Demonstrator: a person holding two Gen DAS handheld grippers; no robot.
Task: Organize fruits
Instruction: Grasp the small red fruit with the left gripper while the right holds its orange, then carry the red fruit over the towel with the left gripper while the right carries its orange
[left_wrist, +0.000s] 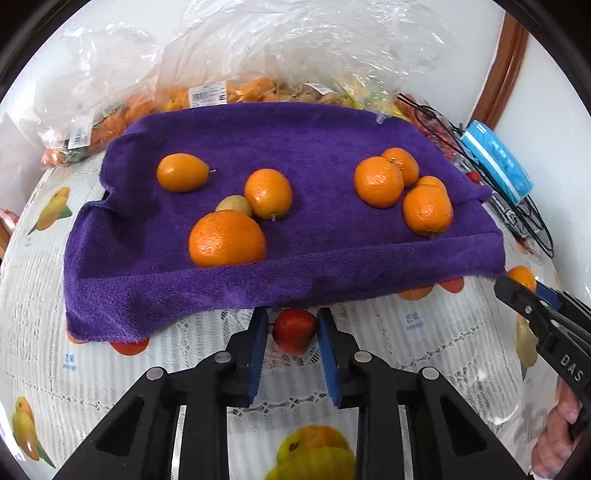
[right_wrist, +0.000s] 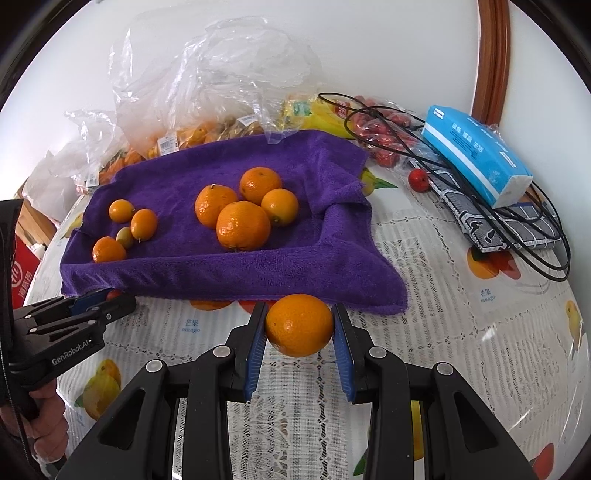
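A purple towel (left_wrist: 314, 147) (right_wrist: 229, 273) lies on the table with several oranges on it. A big orange (left_wrist: 226, 239), two small ones (left_wrist: 268, 192) and a yellowish fruit (left_wrist: 233, 204) sit at its left; a cluster of oranges (left_wrist: 378, 181) (right_wrist: 243, 224) sits at its right. My left gripper (left_wrist: 292, 334) is shut on a small red fruit (left_wrist: 294, 329) just in front of the towel's near edge. My right gripper (right_wrist: 300, 326) is shut on an orange (right_wrist: 299, 325) above the tablecloth, near the towel's front right corner.
Clear plastic bags of fruit (left_wrist: 229, 92) (right_wrist: 192, 136) lie behind the towel. A blue tissue pack (right_wrist: 476, 155), black cables (right_wrist: 517, 229), a patterned pouch (right_wrist: 495, 225) and a loose red fruit (right_wrist: 418, 180) lie to the right. The fruit-print tablecloth (right_wrist: 443, 295) covers the table.
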